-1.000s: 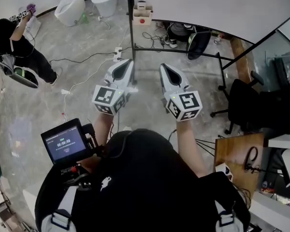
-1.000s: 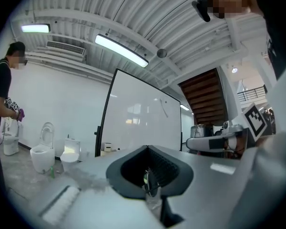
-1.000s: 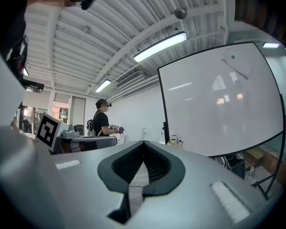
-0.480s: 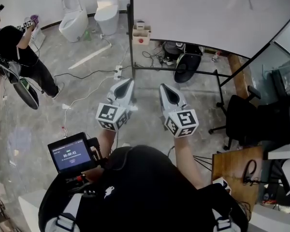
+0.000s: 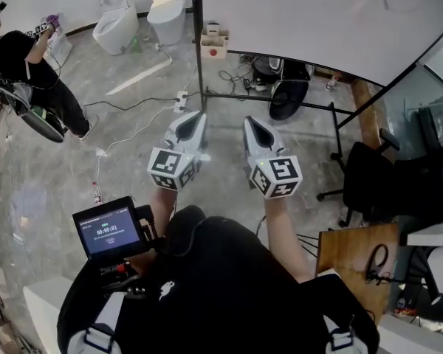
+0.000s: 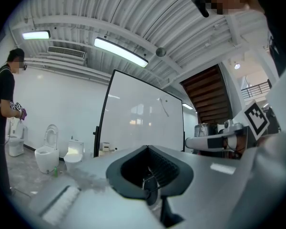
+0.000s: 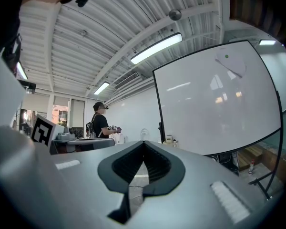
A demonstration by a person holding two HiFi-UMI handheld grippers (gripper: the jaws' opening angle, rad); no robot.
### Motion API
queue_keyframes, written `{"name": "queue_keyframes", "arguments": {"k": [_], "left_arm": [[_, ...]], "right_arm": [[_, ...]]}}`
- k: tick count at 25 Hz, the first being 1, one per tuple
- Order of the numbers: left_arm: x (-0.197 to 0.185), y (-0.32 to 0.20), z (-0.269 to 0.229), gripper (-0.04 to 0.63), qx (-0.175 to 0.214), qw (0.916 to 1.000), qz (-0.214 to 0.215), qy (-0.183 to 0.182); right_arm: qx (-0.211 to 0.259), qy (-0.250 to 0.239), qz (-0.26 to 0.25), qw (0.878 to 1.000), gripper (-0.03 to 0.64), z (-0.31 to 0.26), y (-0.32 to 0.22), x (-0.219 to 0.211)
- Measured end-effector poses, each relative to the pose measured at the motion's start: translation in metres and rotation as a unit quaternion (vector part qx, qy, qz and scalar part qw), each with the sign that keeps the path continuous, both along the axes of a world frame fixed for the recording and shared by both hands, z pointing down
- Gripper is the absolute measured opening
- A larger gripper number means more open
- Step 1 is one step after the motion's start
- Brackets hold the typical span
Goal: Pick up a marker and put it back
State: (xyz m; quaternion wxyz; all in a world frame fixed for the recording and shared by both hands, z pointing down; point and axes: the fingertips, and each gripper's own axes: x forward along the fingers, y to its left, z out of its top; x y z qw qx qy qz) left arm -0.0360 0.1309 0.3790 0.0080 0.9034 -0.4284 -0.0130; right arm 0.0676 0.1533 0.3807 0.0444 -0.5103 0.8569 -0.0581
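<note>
Nearest to us a small dark screen (image 5: pixel 107 231) sits on a rig by our chest. Just past it the left tool (image 5: pixel 195 115) and the right tool (image 5: pixel 249 121) point forward side by side, a little apart, over bare floor. In the left gripper view the left tool's (image 6: pixel 147 147) ribbed dark pads meet at the tip with nothing gripped, and the right gripper view shows the right tool (image 7: pixel 143 142) clenched on nothing as well. We judge that the task has not begun: no marker is held, and we find none in any view, so we cannot tell where it lies. The tools' shells are smooth, matte grey-white plastic tapering to a wedge, and the pads look rubbery and ridged. Below them the floor (image 5: pixel 133 175) is glossy grey, mottled like polished stone, and thin cables (image 5: pixel 125 116) cross it to a white power strip (image 5: pixel 181 96). Farther on stands the whiteboard (image 5: pixel 317 28), a flat, smooth white panel in a thin black frame, with a dark office chair (image 5: pixel 288 98) at its foot. The next move, we judge, calls for walking to that board, finding the marker there, and opening one tool before reaching. At the far left are two white glazed toilets (image 5: pixel 118 24) and another person (image 5: pixel 26 61).
</note>
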Motion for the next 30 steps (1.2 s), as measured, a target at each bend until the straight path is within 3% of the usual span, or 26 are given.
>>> {"name": "queue_keyframes", "arguments": {"k": [7,14,20,26,30], "left_arm": [[0.000,-0.027,0.007,0.005,-0.006,1.0000,-0.004,0.003],[0.003,-0.026,0.003,0.005,-0.002,0.9998,0.000,0.017],[0.004,-0.120,0.018,0.003,-0.024,0.9994,0.024,0.008],[0.013,-0.119,0.009,0.003,-0.017,0.9990,0.040,0.007],[-0.003,-0.197,0.004,0.005,-0.027,0.9978,0.060,0.007]], "right_arm": [[-0.008,-0.007,-0.004,1.000,0.005,0.008,-0.027,0.001],[-0.007,-0.007,-0.003,1.000,0.005,0.005,-0.022,0.002],[-0.022,-0.007,0.013,1.000,0.005,0.013,-0.113,-0.002],[-0.014,0.004,0.014,1.000,0.005,0.008,-0.107,-0.005],[-0.027,0.008,0.030,0.999,0.005,0.004,-0.181,-0.025]]}}
